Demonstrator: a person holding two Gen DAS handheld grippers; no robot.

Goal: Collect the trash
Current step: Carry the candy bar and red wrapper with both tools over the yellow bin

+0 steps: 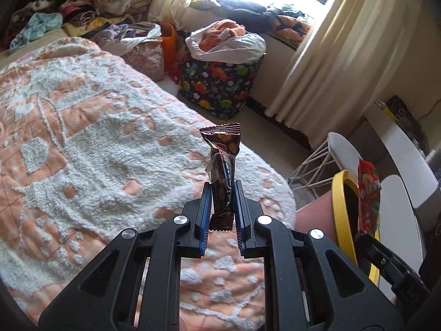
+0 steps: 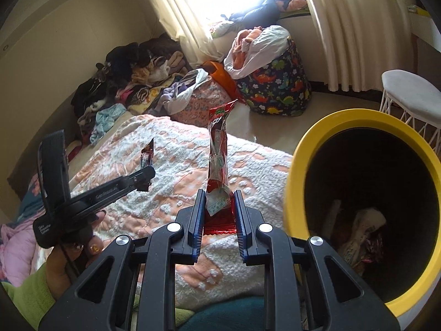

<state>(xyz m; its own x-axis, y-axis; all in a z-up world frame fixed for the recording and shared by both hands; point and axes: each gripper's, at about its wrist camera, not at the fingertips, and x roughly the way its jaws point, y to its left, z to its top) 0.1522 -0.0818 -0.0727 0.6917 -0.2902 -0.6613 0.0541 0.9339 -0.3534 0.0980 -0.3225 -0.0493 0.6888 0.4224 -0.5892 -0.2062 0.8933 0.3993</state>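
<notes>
My left gripper (image 1: 222, 193) is shut on a dark brown snack wrapper (image 1: 223, 149), which stands upright between the blue pads above the bed. In the right wrist view the same gripper (image 2: 143, 179) shows at the left with that wrapper (image 2: 147, 155). My right gripper (image 2: 219, 201) is shut on a red and clear wrapper (image 2: 218, 149), also upright. In the left wrist view that red wrapper (image 1: 368, 195) hangs beside the bin's yellow rim (image 1: 337, 193). The yellow-rimmed bin (image 2: 311, 143) gapes at the right with crumpled trash (image 2: 363, 237) inside.
A fluffy peach and white blanket (image 1: 96, 138) covers the bed. Piled clothes (image 2: 132, 82) lie at its far end. A dinosaur-print basket (image 1: 220, 82) stands on the floor by the curtains (image 1: 330, 55). White wire-legged stools (image 2: 410, 93) stand near the bin.
</notes>
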